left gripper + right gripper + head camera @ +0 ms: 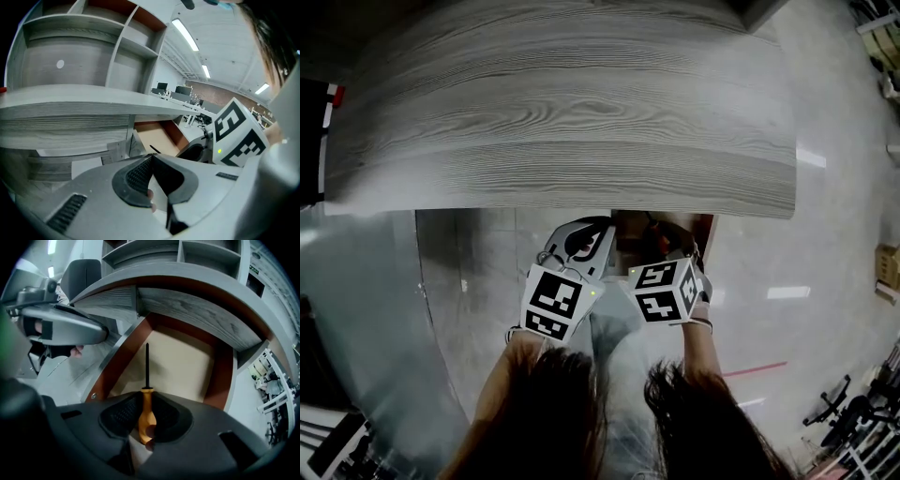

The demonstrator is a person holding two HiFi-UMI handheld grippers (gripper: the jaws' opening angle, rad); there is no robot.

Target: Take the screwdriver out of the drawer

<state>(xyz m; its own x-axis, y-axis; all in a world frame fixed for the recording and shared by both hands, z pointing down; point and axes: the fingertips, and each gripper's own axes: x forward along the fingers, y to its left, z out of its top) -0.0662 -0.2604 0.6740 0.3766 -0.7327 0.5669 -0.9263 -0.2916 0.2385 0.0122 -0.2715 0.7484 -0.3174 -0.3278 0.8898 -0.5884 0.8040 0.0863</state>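
The right gripper [146, 400] is clamped on the screwdriver [146, 412], its jaws pressed against both sides of the orange handle. The black shaft points straight ahead over the pale floor of the open drawer [123, 363], which juts out under the grey desk [572, 112]. I cannot tell whether the tip touches the drawer floor. The left gripper [151, 158] hangs just beside the right one, off the drawer's left side. Its jaws meet at the tips with nothing between them. Both marker cubes sit close together below the desk edge.
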